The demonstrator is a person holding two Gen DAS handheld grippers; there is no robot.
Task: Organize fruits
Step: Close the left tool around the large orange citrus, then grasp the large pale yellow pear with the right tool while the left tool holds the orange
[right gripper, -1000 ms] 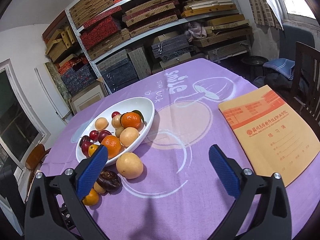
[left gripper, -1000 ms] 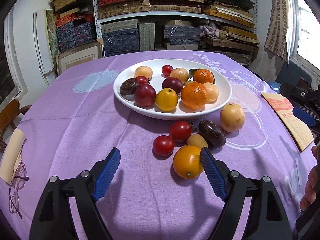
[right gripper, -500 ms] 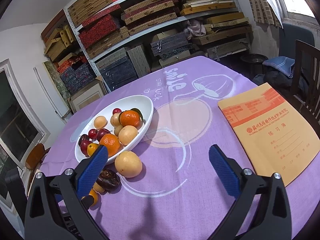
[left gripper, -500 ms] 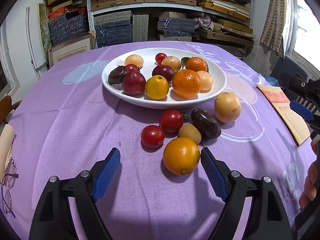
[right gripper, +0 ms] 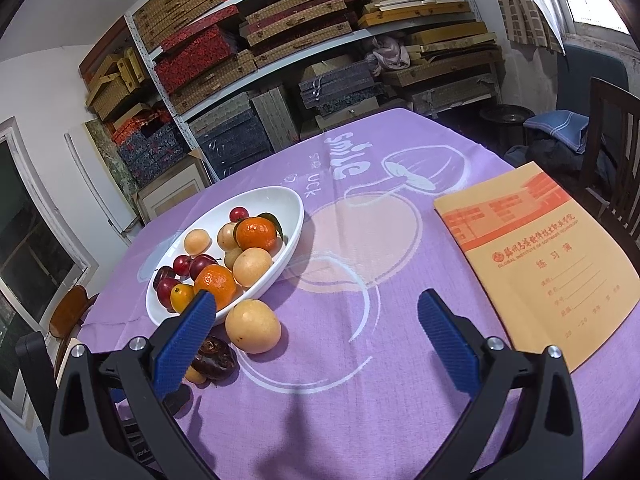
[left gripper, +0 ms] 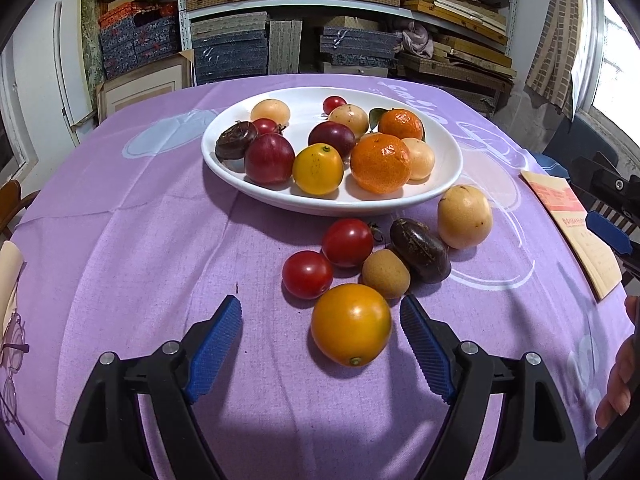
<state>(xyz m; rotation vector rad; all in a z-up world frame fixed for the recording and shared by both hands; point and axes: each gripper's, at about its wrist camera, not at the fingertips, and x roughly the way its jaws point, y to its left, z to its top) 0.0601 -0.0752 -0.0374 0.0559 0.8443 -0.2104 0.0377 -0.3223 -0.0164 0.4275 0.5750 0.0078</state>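
lying orange (left gripper: 351, 323), stem end (left gripper: 354, 361) facing camera

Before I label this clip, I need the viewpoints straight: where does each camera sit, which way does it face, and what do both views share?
Left wrist: on the left tool, looking down at the orange fruit between its open blue pads; a hand shows at the right edge.
Right wrist: on the right tool, facing across the purple tablecloth toward the shelves; open, nothing between its pads, notebook to the right.
Shared: the white bowl of fruit, the pale yellow fruit and the dark fruit beside it.
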